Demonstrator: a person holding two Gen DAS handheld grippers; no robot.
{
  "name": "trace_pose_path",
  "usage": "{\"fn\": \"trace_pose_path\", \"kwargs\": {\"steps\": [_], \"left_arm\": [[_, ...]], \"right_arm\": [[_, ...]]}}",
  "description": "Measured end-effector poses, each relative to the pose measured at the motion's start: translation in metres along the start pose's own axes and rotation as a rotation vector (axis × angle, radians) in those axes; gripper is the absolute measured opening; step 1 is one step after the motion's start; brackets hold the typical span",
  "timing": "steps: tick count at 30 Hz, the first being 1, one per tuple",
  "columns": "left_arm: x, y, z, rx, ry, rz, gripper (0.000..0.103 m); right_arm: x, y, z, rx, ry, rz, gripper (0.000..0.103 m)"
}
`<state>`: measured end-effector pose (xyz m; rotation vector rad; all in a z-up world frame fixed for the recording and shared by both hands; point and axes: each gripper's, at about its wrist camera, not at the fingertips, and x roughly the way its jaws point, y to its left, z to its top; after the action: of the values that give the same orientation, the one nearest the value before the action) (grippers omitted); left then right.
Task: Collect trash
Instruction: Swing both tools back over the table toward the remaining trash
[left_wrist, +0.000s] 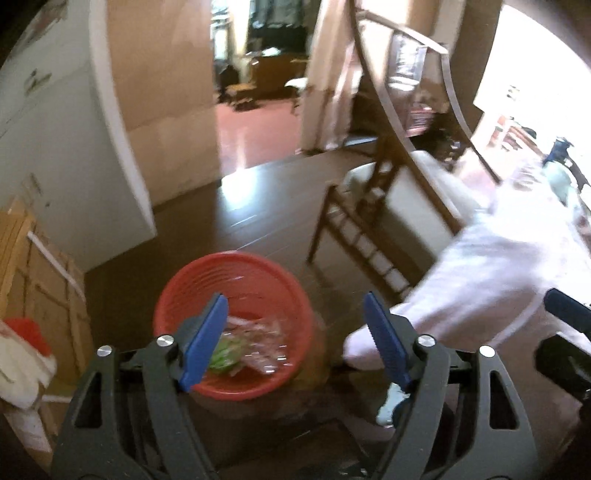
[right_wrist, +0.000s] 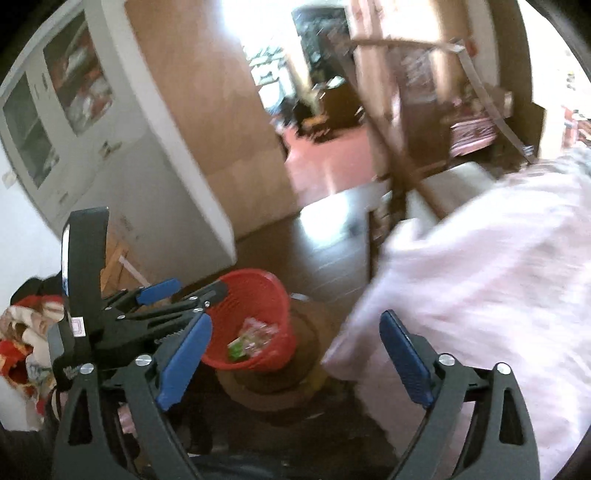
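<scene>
With both the left tongs (left_wrist: 295, 339) and right tongs (right_wrist: 299, 358) released and empty above the red basket (left_wrist: 236, 314), its crumpled wrappers (left_wrist: 255, 343), blurred but seemingly inside, could spill if a careless swing clips the rim.

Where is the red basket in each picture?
Left wrist view: the red basket is low and left of centre, between the hand-held gripper's fingers.
Right wrist view: the red basket is low, near centre.
Shared landmark: the wooden chair stands beyond it, to the right.

Ribbed red plastic basket (left_wrist: 236, 295) holds glossy clear wrappers (left_wrist: 258, 343); dark floor (left_wrist: 258, 221) shines; wooden chair (left_wrist: 369, 206).
</scene>
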<state>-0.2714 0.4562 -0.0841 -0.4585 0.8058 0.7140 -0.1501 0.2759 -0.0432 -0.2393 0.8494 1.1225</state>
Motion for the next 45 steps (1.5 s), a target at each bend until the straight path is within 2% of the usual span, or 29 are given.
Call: {"fn": "trace_pose_path", "kwargs": {"steps": [5, 12, 17, 24, 29, 31, 35, 39, 43, 45], "left_arm": [[-0.021, -0.061, -0.003, 0.112, -0.032, -0.08, 0.08], [-0.041, -0.145, -0.012, 0.252, -0.038, -0.185, 0.085], [-0.049, -0.209, -0.025, 0.353, -0.051, -0.25, 0.086], [-0.053, -0.302, -0.042, 0.485, -0.047, -0.355, 0.088], [-0.057, -0.359, -0.049, 0.55, -0.041, -0.436, 0.089], [-0.06, -0.375, -0.053, 0.573, -0.031, -0.455, 0.089], [-0.074, -0.398, -0.057, 0.623, -0.038, -0.488, 0.09], [-0.084, -0.417, -0.056, 0.639, -0.061, -0.526, 0.092], [-0.083, -0.432, -0.06, 0.665, -0.044, -0.55, 0.092], [-0.078, -0.438, -0.063, 0.678, -0.03, -0.555, 0.092]], "right_arm": [[-0.069, -0.054, -0.021, 0.076, -0.109, -0.127, 0.094], [-0.159, -0.139, -0.065, 0.275, -0.233, -0.256, 0.095], [-0.214, -0.196, -0.101, 0.397, -0.293, -0.35, 0.095], [-0.286, -0.269, -0.146, 0.521, -0.35, -0.552, 0.095], [-0.319, -0.314, -0.173, 0.602, -0.342, -0.66, 0.095], [-0.324, -0.327, -0.178, 0.631, -0.334, -0.676, 0.095], [-0.334, -0.354, -0.186, 0.696, -0.323, -0.698, 0.095], [-0.339, -0.386, -0.187, 0.721, -0.292, -0.773, 0.095], [-0.336, -0.417, -0.189, 0.771, -0.256, -0.759, 0.092], [-0.332, -0.431, -0.188, 0.784, -0.247, -0.725, 0.086]]}}
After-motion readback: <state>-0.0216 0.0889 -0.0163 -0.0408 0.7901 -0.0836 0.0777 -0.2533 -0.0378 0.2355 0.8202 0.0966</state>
